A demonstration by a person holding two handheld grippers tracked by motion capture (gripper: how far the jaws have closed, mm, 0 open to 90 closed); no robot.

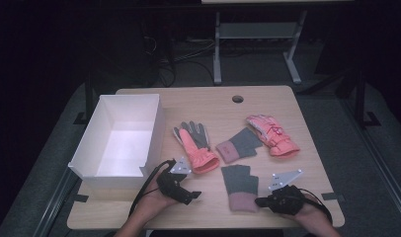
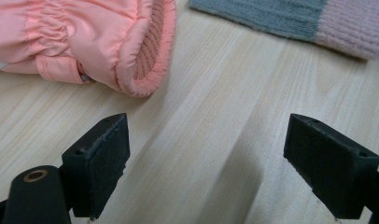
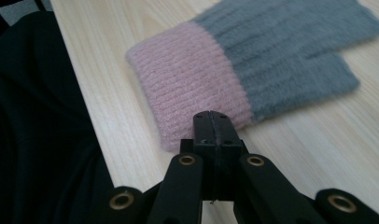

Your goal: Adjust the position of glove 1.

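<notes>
A grey knit glove with a pink cuff (image 1: pixel 240 186) (image 3: pixel 253 65) lies flat near the table's front edge. My right gripper (image 1: pixel 259 201) (image 3: pixel 212 125) is shut, pads together and nothing between them, its tip right at the edge of the pink cuff. My left gripper (image 1: pixel 193 195) (image 2: pixel 215 163) hovers low over bare wood to the left of that glove, jaws open and empty. Just beyond it lies a coral ski glove with grey fingers (image 1: pixel 194 144), its ribbed cuff (image 2: pixel 145 51) facing the left gripper. A second knit glove (image 1: pixel 239 144) and a second coral glove (image 1: pixel 271 134) lie farther back.
An open white box (image 1: pixel 120 140) stands at the table's left side, close to my left hand. The wooden table (image 1: pixel 203 103) has a cable hole (image 1: pixel 237 98) near its far edge. Dark clothing (image 3: pixel 38 140) borders the table's front edge in the right gripper view.
</notes>
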